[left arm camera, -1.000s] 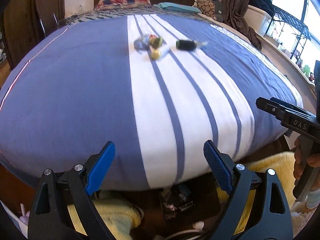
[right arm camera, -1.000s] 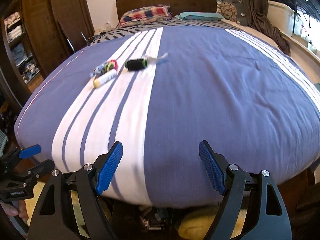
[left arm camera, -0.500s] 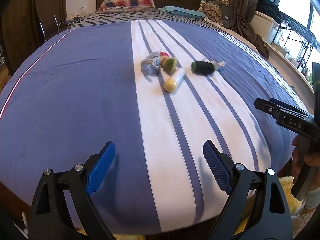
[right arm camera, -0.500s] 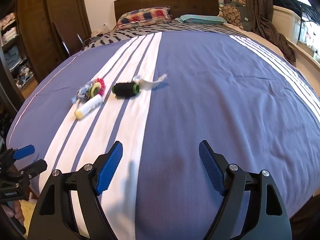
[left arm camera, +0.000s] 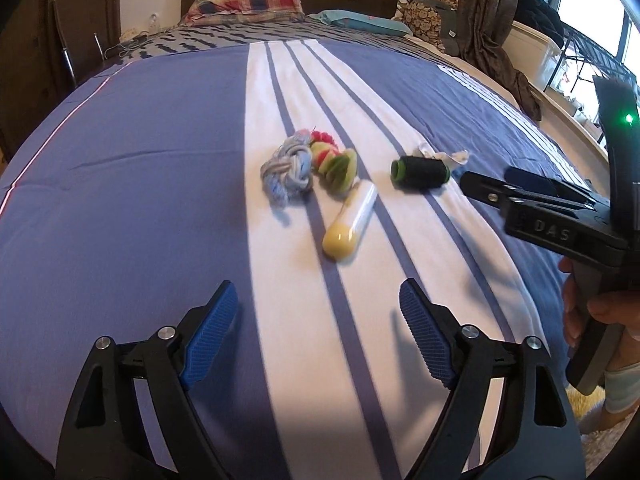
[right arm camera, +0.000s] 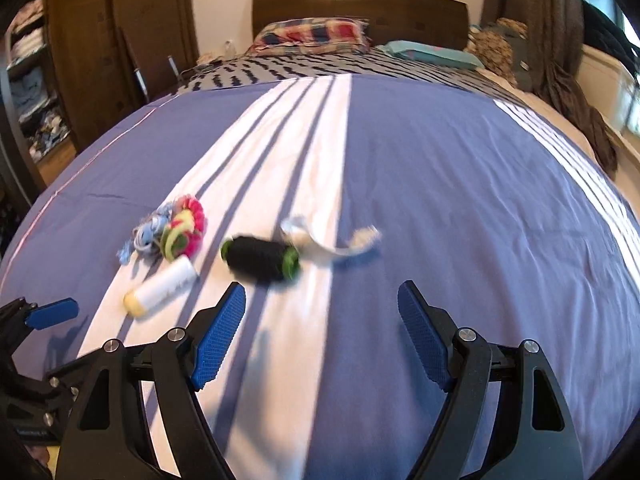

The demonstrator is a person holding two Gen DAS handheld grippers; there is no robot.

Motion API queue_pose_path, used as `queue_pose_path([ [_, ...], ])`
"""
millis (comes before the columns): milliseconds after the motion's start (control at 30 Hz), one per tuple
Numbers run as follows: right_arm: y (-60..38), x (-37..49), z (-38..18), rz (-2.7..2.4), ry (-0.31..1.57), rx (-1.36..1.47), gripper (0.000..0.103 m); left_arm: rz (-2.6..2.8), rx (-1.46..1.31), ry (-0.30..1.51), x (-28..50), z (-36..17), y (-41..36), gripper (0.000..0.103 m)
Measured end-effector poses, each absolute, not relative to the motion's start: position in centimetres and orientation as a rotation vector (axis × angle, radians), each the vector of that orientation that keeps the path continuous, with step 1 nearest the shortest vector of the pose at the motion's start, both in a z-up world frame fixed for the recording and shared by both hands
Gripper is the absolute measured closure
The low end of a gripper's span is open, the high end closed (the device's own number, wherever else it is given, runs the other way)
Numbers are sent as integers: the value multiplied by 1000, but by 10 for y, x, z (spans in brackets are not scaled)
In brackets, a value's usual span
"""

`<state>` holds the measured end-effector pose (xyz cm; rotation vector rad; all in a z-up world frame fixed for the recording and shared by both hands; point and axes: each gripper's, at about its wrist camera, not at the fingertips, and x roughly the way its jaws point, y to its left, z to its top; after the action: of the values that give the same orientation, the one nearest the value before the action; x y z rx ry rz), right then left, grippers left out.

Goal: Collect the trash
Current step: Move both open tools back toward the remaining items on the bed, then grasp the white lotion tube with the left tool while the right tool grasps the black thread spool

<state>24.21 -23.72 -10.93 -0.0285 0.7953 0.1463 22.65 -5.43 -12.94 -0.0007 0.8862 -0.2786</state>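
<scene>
CHANGE: both tongs now out over the bed, clutter far closer than a second ago | LEFT: left tongs [left arm camera: 318,334] narrowing, nothing between | RIGHT: right tongs [right arm camera: 322,336] wide, empty | TARGET: black thread spool with green ends [right arm camera: 260,260] and white plastic tube with yellow cap [left arm camera: 352,220] lie on blue-and-white striped bedspread [left arm camera: 120,200], just ahead | MEANING: pickup likely next.

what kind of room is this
A bedroom, most likely. A large bed with a blue and white striped cover fills the view, a plaid pillow lies against a dark wooden headboard, and open wardrobe shelves hold folded clothes on the left.
</scene>
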Motion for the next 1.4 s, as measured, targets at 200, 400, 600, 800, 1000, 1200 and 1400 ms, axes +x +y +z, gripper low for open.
queue_pose_path([
  [200, -222, 271, -115, 194, 823, -67, 20, -291, -10, 904, 251, -135, -59, 29],
  [400, -222, 287, -122, 250, 868, -25, 18, -311, -21, 914, 269, -140, -66, 36],
  [600, -219, 282, -128, 334, 902, 13, 35, -330, -5, 913, 274, -141, -76, 54],
  [800, -211, 272, -127, 376, 901, 8, 55, -344, -1, 914, 270, -143, -81, 78],
  [1000, -199, 265, -131, 392, 918, -30, 63, -360, 10, 914, 264, -143, -84, 81],
  [1200, -193, 258, -130, 374, 918, -69, 73, -368, 10, 910, 259, -144, -82, 83],
  [1400, -200, 238, -125, 353, 906, -72, 75, -360, 24, 910, 241, -140, -81, 83],
])
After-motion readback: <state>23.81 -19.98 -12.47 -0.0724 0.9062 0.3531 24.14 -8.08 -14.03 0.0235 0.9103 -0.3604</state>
